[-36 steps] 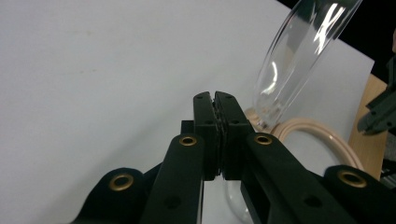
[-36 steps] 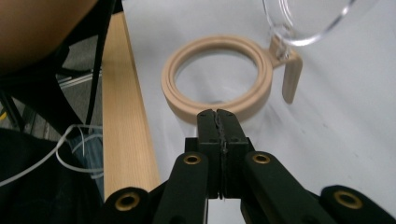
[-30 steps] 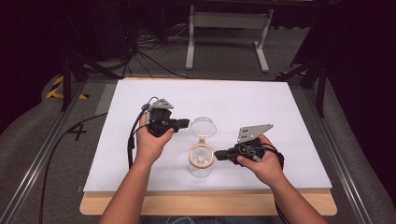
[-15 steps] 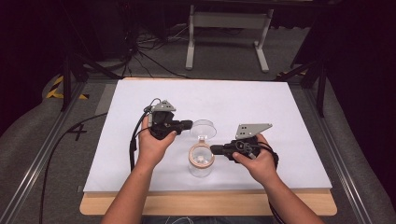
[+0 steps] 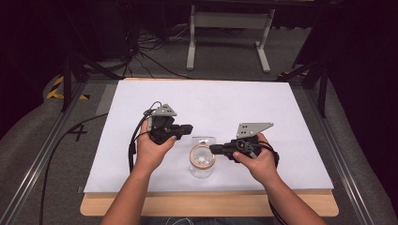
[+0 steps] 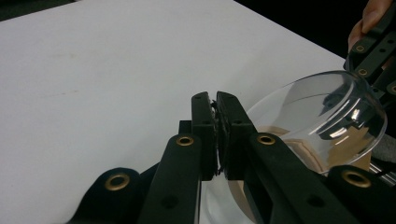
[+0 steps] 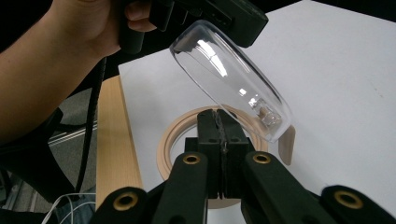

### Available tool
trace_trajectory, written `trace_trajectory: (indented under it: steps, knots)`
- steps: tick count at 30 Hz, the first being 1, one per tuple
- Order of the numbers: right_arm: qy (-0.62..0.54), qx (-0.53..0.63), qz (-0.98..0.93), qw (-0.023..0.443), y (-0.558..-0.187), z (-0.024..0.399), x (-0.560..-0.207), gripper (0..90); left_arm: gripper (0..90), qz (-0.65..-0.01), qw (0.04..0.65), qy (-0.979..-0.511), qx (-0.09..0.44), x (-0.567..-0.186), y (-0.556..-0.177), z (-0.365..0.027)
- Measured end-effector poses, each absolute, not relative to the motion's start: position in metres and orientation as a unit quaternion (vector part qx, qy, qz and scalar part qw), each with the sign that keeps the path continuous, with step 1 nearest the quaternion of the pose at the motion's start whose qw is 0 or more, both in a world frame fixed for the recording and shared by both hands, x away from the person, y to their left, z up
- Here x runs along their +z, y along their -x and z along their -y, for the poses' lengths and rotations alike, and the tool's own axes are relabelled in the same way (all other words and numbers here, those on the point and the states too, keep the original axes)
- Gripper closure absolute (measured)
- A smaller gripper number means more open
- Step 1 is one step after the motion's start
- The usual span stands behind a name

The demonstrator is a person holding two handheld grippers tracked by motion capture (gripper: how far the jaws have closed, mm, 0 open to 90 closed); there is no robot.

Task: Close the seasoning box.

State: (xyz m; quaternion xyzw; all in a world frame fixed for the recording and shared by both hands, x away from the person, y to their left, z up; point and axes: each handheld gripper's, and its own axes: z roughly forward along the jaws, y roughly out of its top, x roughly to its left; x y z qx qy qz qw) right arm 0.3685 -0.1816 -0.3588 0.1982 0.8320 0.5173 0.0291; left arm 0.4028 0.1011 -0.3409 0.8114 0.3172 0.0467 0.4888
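Note:
A clear jar with a tan ring at its mouth (image 5: 202,158) stands on the white table between my hands. My right gripper (image 5: 214,149) is shut on that tan ring (image 7: 173,135), its jaws closed over the near rim. A clear domed lid (image 7: 229,74) hangs tilted just above the jar's mouth. My left gripper (image 5: 187,128) is shut on the lid's edge; in the left gripper view the clear lid (image 6: 322,116) juts out to the right of the closed jaws, with the tan ring beneath it.
The white table sheet (image 5: 211,103) spreads wide behind and to both sides of the jar. A wooden table edge (image 5: 206,204) runs along the front. Cables trail from the left gripper off the table's left side (image 5: 133,150).
The left gripper has brought the clear lid nearer to the jar and tipped it over the mouth. The right gripper has shifted slightly left, still on the ring.

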Motion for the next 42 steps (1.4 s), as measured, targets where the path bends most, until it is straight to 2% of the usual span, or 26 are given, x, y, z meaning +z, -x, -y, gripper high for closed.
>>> trace_trajectory:
  steps: [18, 38, 42]
  knots:
    - [-0.171, 0.465, -0.869, 0.001, -0.363, 0.182, -0.362, 90.0, 83.4, -0.318, 0.475, -0.818, 0.063, -0.331, -0.397, -0.116]
    - [-0.149, 0.393, -0.907, -0.038, -0.361, 0.179, -0.366, 90.0, 82.0, -0.316, 0.457, -0.83, 0.045, -0.333, -0.399, -0.113]
    - [-0.15, 0.398, -0.905, -0.031, -0.361, 0.181, -0.365, 90.0, 82.0, -0.316, 0.456, -0.831, 0.045, -0.333, -0.399, -0.113]
